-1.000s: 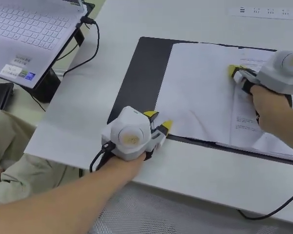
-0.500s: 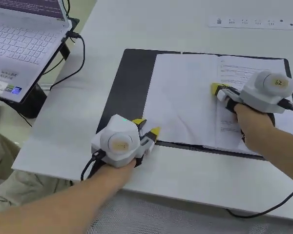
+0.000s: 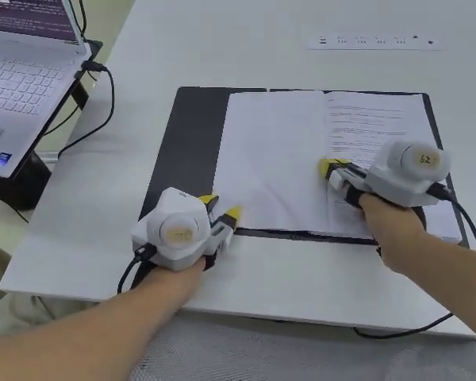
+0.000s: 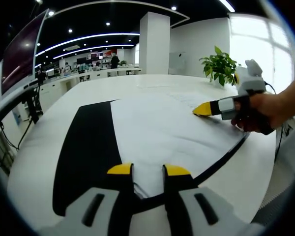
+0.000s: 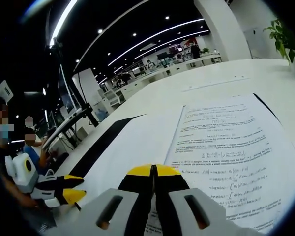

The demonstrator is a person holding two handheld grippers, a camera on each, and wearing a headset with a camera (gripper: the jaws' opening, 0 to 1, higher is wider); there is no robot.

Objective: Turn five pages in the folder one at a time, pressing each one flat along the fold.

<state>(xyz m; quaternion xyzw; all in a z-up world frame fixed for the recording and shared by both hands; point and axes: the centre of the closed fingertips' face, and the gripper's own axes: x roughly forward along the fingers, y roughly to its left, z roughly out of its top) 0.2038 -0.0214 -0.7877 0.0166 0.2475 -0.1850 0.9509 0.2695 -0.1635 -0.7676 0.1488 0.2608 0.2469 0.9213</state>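
The folder point(image 3: 186, 151) lies open on the white table, black inner cover on the left. A blank turned page point(image 3: 270, 151) lies left of the fold and a printed page point(image 3: 373, 119) right of it. My left gripper point(image 3: 220, 205) is open at the blank page's near corner, which lies between its fingertips point(image 4: 120, 170). My right gripper point(image 3: 327, 168) is shut with nothing in it, tips resting on the paper at the fold. From the right gripper view point(image 5: 153, 170) the printed page point(image 5: 226, 142) spreads ahead and the left gripper point(image 5: 69, 189) stands lower left.
A laptop point(image 3: 16, 79) on a stand sits at the far left with a black cable point(image 3: 103, 103) trailing toward the folder. A power strip point(image 3: 373, 40) lies at the table's far side. The near table edge runs just below both hands.
My right gripper has slid along the fold toward the near edge, and the turned page lies flatter. The left gripper has stayed at the page's near corner. The head camera has shifted.
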